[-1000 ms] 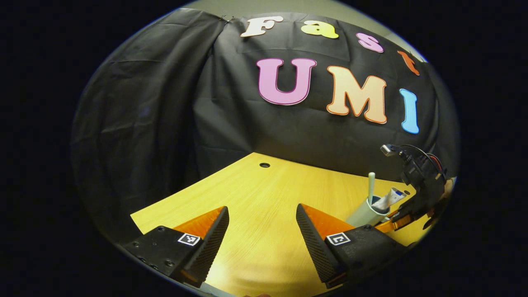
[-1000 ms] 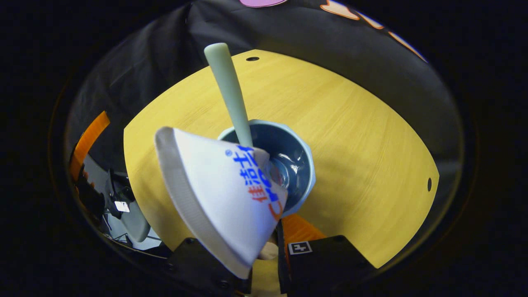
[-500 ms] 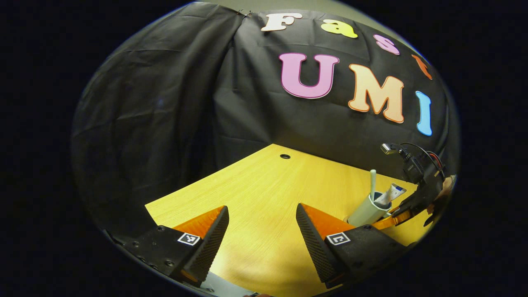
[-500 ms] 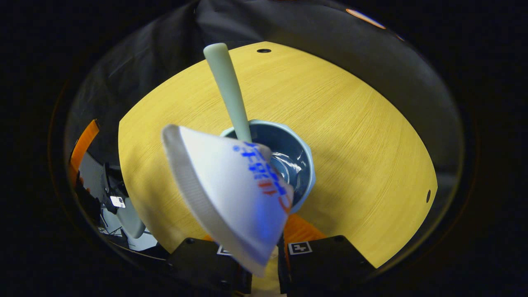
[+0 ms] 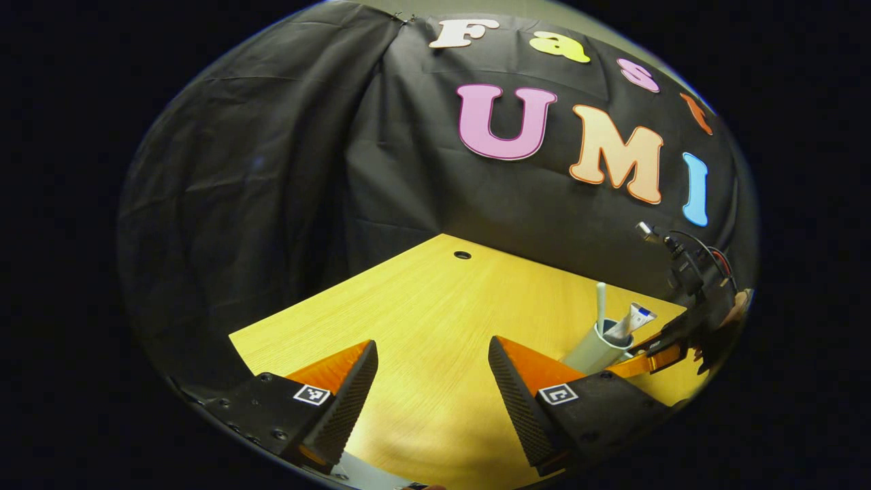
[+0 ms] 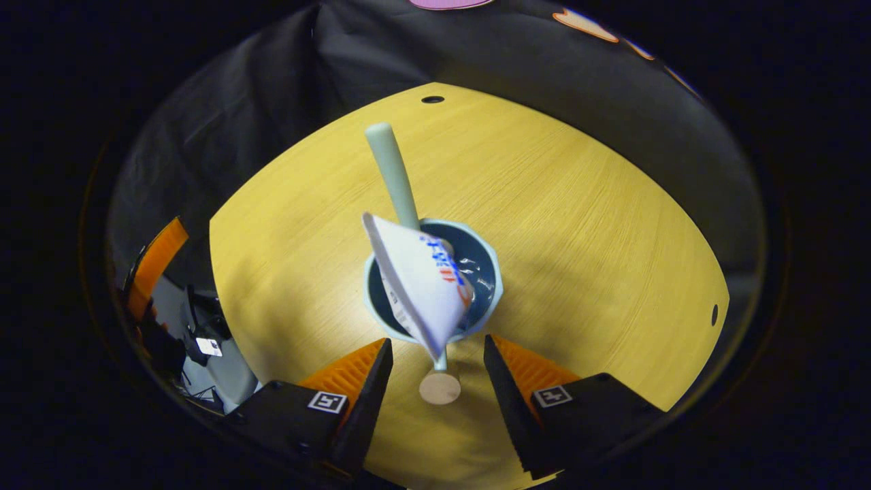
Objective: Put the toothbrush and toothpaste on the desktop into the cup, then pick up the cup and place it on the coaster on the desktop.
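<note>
Yellow wood grain is being shown across the counter point(image 6: 578, 224), a smooth curved-edged top with a small round hole point(image 6: 432, 99) near its far rim. Near its middle a pale blue cup point(image 6: 491, 299) with a faceted rim and a dark glossy inside is standing upright. A slim, rounded pale green toothbrush point(image 6: 393, 173) handle is being propped in it, tilted toward the far edge, and a white toothpaste point(image 6: 418, 289) tube with a flat crimped end is being leaned against the near side of the rim, its wide end sticking out above the cup. Just in front of the cup, a small round tan coaster point(image 6: 439, 388) is lying flat on the counter, between the spread fingers of the right claw point(image 6: 435, 381), whose jaws are being held apart with nothing gripped; the ribbed finger faces are being kept clear of the cup. In the left gripper view, the left claw point(image 5: 432, 381) is likewise being held apart above bare counter, well away from the cup point(image 5: 593, 350), which is seen at the right with the toothbrush point(image 5: 601, 303) and toothpaste point(image 5: 629, 321) rising from it.
</note>
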A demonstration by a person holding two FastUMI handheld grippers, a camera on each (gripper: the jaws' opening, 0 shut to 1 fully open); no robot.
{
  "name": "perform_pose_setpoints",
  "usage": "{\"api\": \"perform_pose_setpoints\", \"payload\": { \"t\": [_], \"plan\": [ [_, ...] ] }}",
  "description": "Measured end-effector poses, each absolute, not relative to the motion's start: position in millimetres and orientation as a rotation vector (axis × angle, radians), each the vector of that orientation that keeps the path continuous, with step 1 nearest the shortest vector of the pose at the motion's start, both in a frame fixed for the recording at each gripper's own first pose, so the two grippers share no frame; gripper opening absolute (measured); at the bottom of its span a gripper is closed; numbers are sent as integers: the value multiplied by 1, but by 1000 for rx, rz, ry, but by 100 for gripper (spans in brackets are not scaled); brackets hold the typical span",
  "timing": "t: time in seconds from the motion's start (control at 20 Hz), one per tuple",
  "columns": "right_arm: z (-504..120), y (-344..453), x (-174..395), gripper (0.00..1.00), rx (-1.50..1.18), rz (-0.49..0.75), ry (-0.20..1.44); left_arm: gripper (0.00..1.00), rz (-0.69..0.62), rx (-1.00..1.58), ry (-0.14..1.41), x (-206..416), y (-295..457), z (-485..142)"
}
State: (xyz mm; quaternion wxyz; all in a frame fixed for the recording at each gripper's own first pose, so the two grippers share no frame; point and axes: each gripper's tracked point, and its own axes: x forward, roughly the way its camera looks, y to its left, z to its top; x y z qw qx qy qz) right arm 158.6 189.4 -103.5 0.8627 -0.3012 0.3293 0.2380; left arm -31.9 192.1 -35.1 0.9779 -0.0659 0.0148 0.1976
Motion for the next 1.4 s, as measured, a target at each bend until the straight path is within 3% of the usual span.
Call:
{"api": "perform_pose_setpoints", "payload": {
  "t": [0.15, 0.35, 0.85, 0.9, 1.05, 1.4],
  "plan": [
    [-75, 187, 136, 100, -548, 513, 615, 94, 333, -98, 43, -24, 174, -22],
    [-37, 162, 104, 96, -426, 462, 514, 94, 218, -50, 76, -6, 140, -8],
    [55, 68, 43, 99, -139, 192, 150, 94, -104, 51, 91, 41, 29, 34],
    [62, 62, 38, 96, -113, 176, 128, 94, -125, 60, 94, 43, 21, 33],
    [62, 39, 31, 99, -55, 124, 88, 94, -178, 101, 91, 46, 4, 38],
    [54, 13, 25, 96, 11, 51, 43, 94, -239, 126, 96, 47, -12, 38]
  ]
}}
